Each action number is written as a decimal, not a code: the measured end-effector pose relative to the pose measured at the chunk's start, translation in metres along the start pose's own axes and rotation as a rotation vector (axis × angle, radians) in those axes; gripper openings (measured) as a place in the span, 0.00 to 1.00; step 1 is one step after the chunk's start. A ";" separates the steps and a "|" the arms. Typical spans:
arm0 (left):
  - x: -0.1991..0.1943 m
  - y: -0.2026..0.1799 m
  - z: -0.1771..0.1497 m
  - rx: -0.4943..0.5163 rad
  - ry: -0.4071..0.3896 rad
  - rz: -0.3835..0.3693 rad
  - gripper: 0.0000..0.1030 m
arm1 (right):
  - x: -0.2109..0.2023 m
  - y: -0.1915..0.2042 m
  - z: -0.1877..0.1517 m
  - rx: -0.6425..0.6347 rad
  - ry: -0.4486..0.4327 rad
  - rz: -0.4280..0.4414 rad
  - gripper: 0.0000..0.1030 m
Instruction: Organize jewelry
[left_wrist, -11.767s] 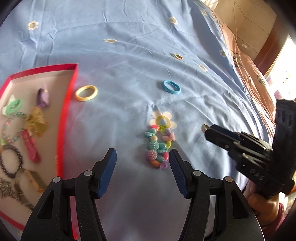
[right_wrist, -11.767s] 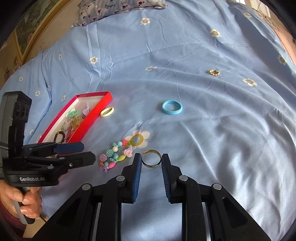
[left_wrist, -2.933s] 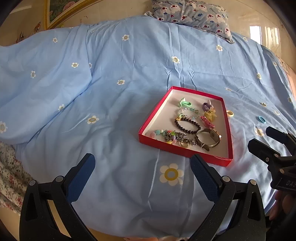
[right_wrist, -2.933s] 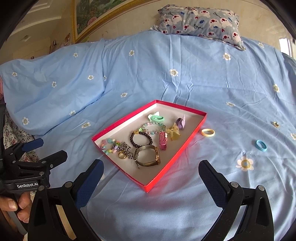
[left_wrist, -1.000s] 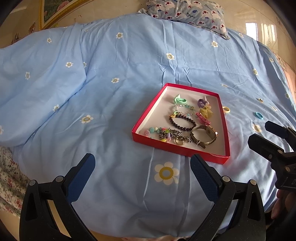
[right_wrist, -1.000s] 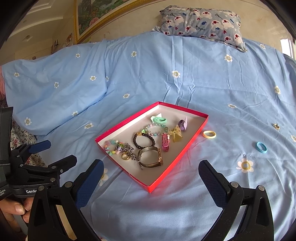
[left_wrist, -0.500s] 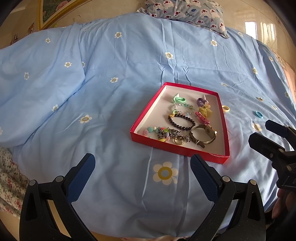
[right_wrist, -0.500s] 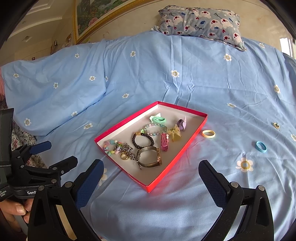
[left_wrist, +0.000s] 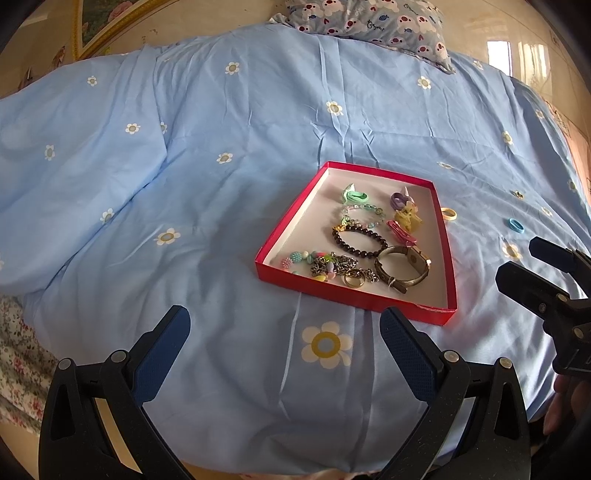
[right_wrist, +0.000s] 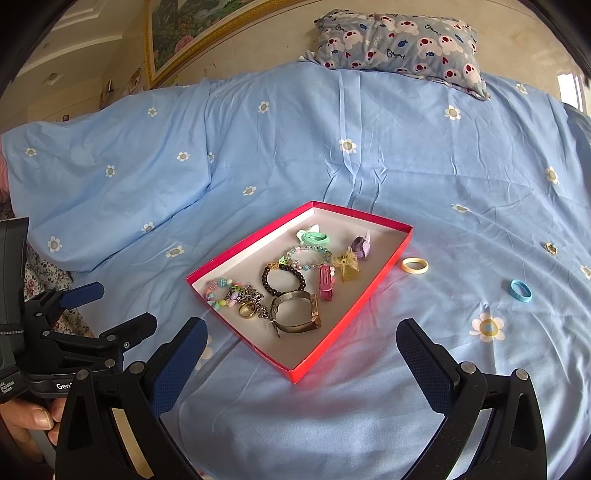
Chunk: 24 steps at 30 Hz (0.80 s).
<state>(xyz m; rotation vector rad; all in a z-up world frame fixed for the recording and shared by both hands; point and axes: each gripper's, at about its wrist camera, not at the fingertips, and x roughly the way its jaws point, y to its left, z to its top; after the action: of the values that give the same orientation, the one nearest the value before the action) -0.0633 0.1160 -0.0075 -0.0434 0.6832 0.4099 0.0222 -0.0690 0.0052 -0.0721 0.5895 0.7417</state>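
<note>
Most of the jewelry already lies inside the red box on the bed, by the left wrist view: a watch, a dark bead bracelet, a chain heap with a gold ring. Left out, beyond the box's far right side, are a yellow ring just beside the wall and a blue ring farther off. The left gripper hangs short of the box's near wall, fingers wide apart, holding nothing. The box's long axis runs from near to far, leaning a little left.

From the right wrist view, the box sits cornerwise, its long axis running from lower left toward upper right. The yellow ring, the blue ring and a small gold piece lie right of it on the sheet. The right gripper also stands wide apart and empty. I judge three pieces remain.
</note>
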 end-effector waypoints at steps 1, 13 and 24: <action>0.000 0.000 0.000 0.000 0.001 0.001 1.00 | 0.000 0.000 0.000 0.001 0.000 0.000 1.00; 0.004 -0.001 0.003 0.006 0.004 -0.009 1.00 | 0.001 -0.003 -0.001 0.007 0.002 -0.001 1.00; 0.010 -0.007 0.009 0.020 0.012 -0.026 1.00 | 0.003 -0.009 0.000 0.024 0.007 -0.009 1.00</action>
<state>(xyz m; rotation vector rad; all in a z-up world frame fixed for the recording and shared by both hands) -0.0489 0.1149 -0.0075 -0.0355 0.6977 0.3780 0.0296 -0.0743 0.0024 -0.0549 0.6042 0.7261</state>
